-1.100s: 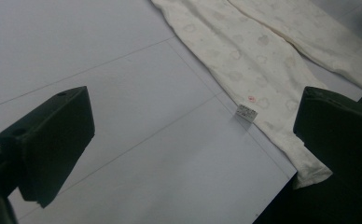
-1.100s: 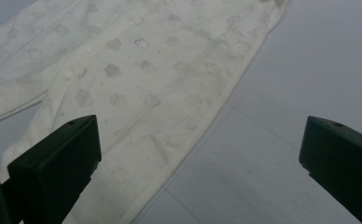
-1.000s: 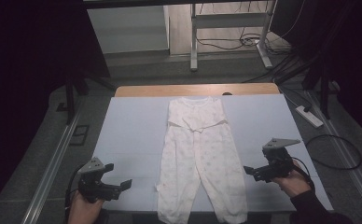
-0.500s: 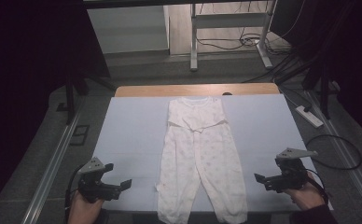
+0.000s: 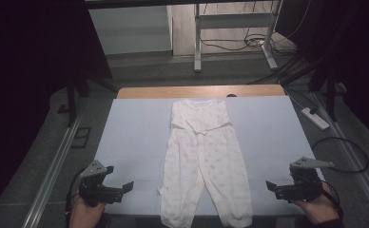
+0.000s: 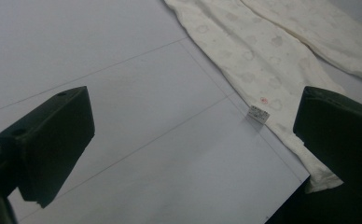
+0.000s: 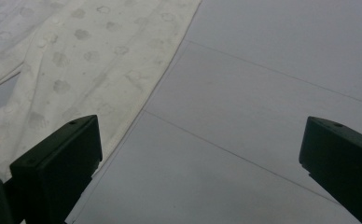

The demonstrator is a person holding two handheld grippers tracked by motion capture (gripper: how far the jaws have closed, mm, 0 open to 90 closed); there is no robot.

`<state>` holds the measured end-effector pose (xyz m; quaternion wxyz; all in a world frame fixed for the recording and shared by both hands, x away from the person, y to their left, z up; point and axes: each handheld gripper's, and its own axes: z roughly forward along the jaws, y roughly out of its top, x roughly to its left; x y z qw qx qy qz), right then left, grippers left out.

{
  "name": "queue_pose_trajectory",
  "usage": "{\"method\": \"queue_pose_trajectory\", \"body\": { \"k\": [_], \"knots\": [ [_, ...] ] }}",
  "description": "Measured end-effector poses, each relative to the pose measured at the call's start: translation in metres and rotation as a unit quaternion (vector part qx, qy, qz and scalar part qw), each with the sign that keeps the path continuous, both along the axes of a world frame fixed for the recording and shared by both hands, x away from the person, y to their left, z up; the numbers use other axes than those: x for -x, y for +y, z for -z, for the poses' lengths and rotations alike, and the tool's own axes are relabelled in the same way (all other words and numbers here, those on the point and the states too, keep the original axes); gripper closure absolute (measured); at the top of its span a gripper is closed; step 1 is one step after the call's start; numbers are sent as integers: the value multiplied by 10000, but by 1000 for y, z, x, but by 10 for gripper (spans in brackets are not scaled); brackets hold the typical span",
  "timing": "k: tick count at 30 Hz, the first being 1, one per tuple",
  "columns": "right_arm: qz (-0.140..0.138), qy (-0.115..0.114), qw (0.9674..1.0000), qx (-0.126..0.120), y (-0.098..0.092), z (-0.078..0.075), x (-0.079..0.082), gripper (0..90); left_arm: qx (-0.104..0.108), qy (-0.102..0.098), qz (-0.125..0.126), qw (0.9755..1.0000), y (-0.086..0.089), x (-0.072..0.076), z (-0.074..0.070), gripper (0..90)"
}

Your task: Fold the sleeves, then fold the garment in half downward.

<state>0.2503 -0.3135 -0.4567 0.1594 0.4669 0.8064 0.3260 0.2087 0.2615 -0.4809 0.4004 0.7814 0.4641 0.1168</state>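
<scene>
While I hold both tools at the near edge of the table (image 5: 140, 137), the cream baby romper (image 5: 202, 156) lies flat and lengthwise along the centre of the pale blue surface, neck toward the far end, the cuffs of both legs overhanging the near edge. My left gripper (image 5: 123, 188) hovers beside the left leg, jaws spread wide and empty; the left gripper view places a small sewn label (image 6: 258, 114) on that leg's outer seam between the jaws. My right gripper (image 5: 274, 187) hovers beside the right leg, likewise spread and holding nothing. Judged risk: the thin fabric lies flush on the table, so a jaw closing too shallowly may slip off the hem, while uneven pulls could skew or bunch the garment.
</scene>
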Motion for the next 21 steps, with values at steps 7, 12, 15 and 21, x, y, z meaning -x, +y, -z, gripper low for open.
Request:
{"method": "queue_pose_trajectory", "body": {
  "k": [7,12,15,21],
  "knots": [
    [-33,68,10000,60,-1,0,3,0,-8,23,8,10000,0,0,0,0],
    [-60,83,9999,92,0,0,2,0,2,24,18,10000,0,0,0,0],
    [-89,61,9999,118,0,0,3,0,35,37,28,10000,0,-1,0,0],
    [-119,54,9998,133,1,0,3,0,34,18,44,10000,0,-1,0,0]
  ]
}}
